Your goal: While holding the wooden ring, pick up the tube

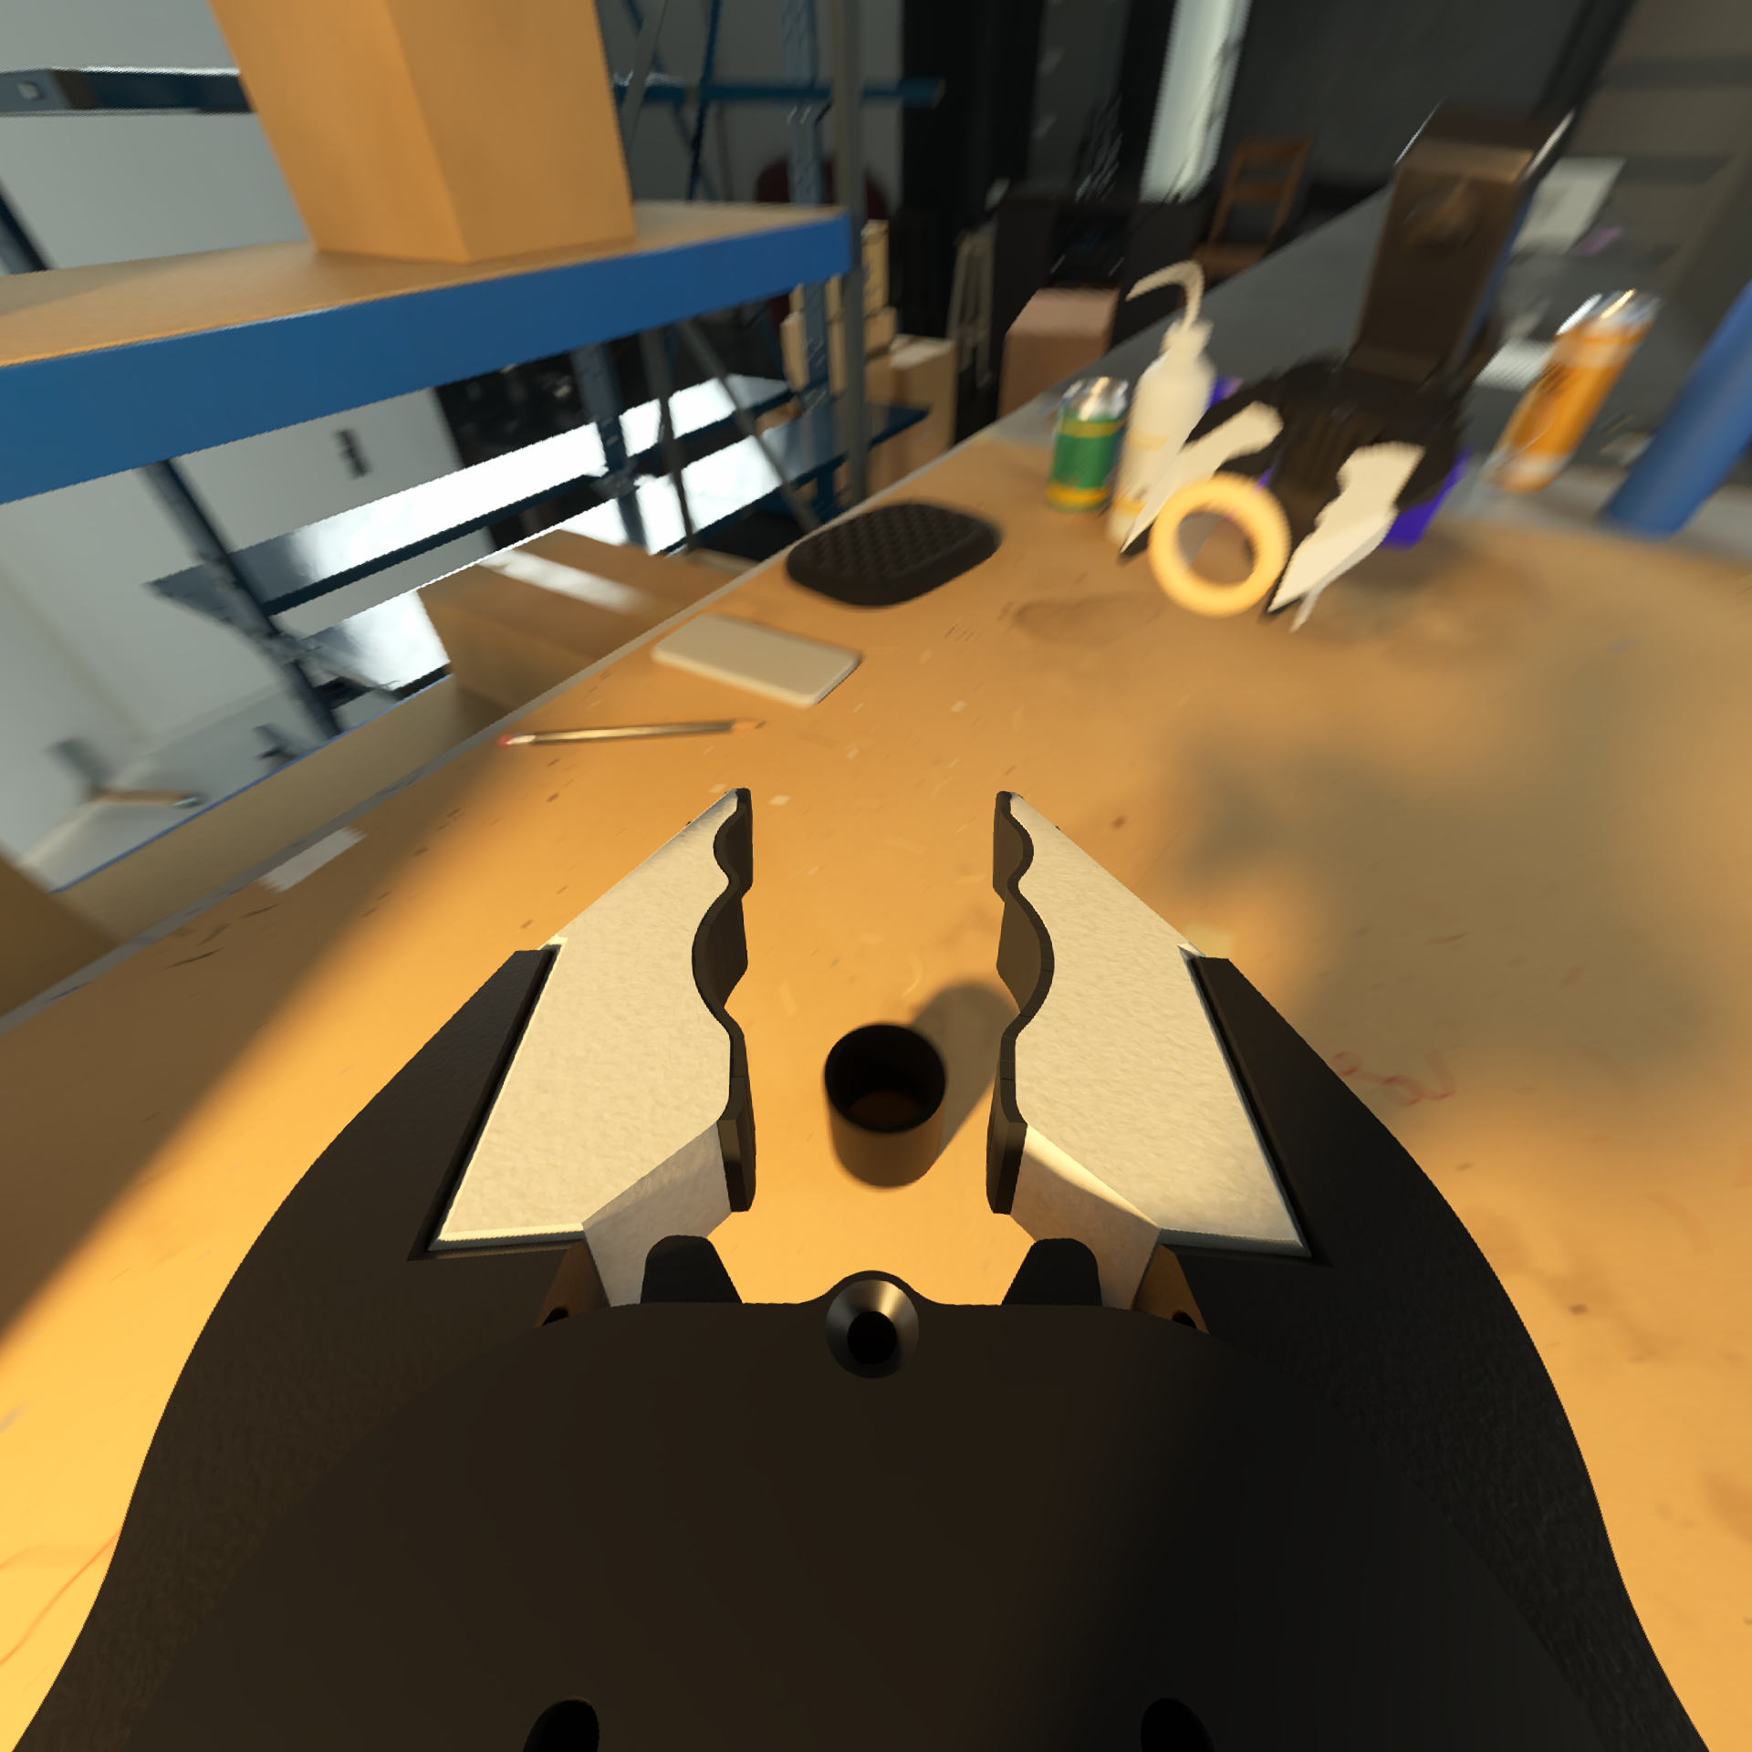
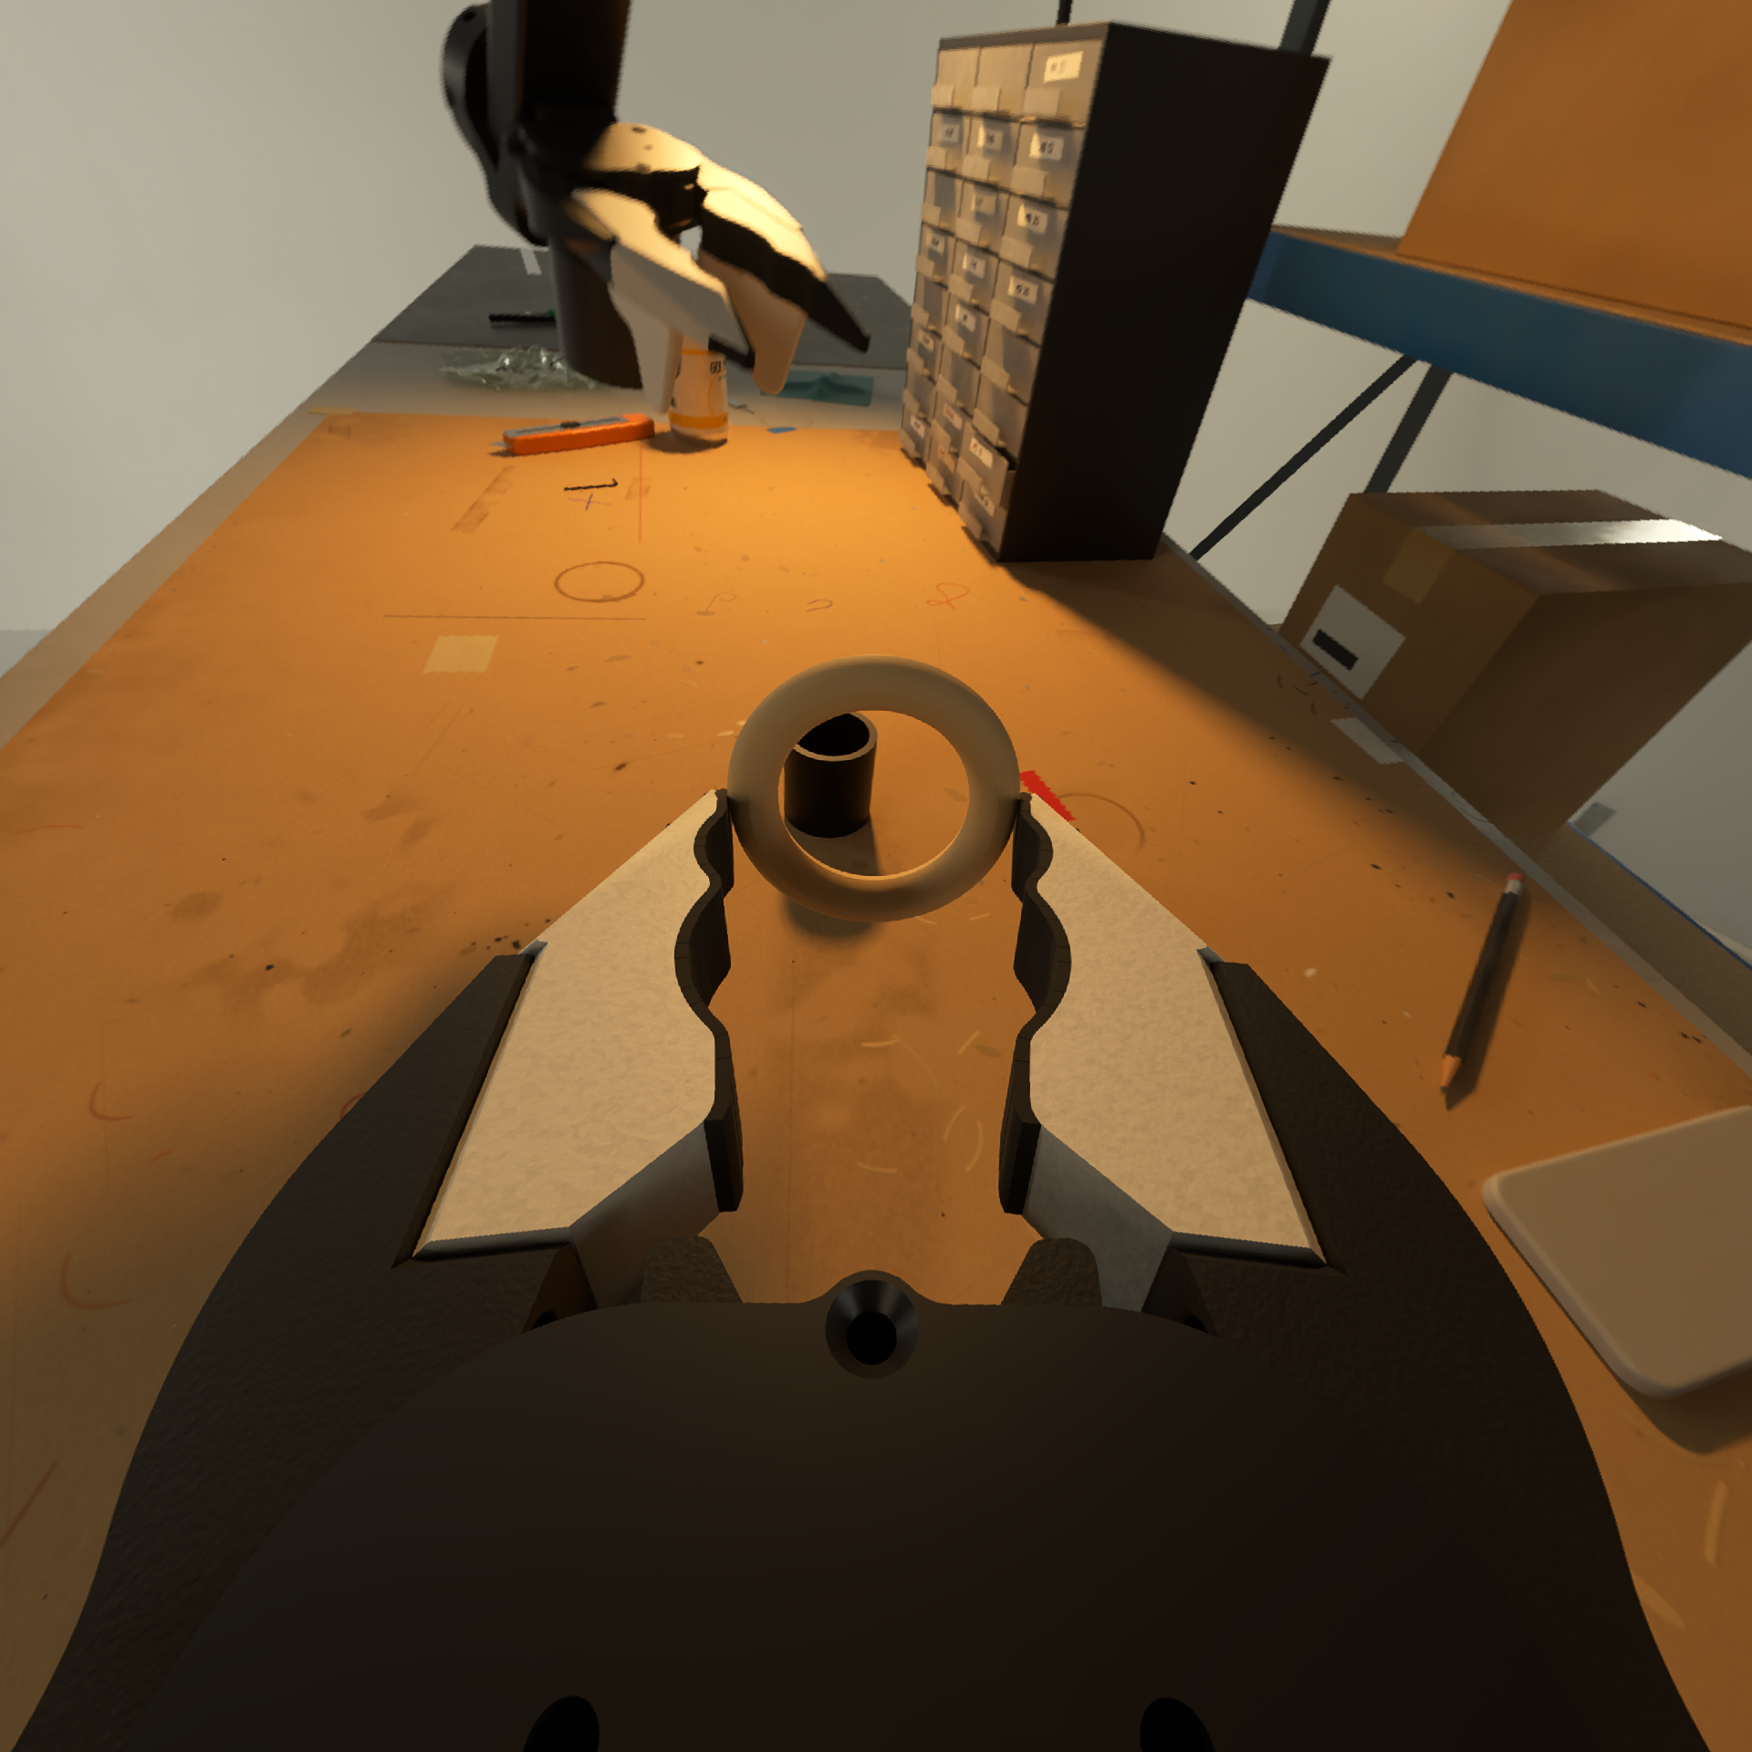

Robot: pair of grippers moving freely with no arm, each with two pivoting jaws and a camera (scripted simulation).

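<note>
Tube (image 1: 885,1104), short, black and open at the top, stands upright on the orange-brown workbench (image 1: 1232,948), seen between the spread fingers of the left gripper (image 1: 872,806), which hangs above it with jaws apart and nothing in them. Whether the fingers reach down to the tube's height cannot be told. Beyond those fingertips a pencil (image 1: 630,733) lies near the bench's far edge, then a flat white pad (image 1: 757,657) and a black perforated oval mat (image 1: 891,552). Farther off, blurred, the right gripper (image 1: 1232,545) clamps the wooden ring (image 1: 1218,547) by its outer rim, in front of a green can (image 1: 1088,444), a white squeeze bottle (image 1: 1161,398) and an orange can (image 1: 1569,393). In the right wrist view the same ring (image 2: 872,787) sits pinched between the right gripper's (image 2: 872,806) fingertips, raised clear of the bench (image 2: 379,853), and the tube (image 2: 832,773) shows through its hole, standing on the surface beyond. The pencil (image 2: 1484,976) lies to the right. At the far end stand a dark cabinet of small drawers (image 2: 1071,284), an orange utility knife (image 2: 578,436) and the left gripper (image 2: 749,351) tilted downward.
</note>
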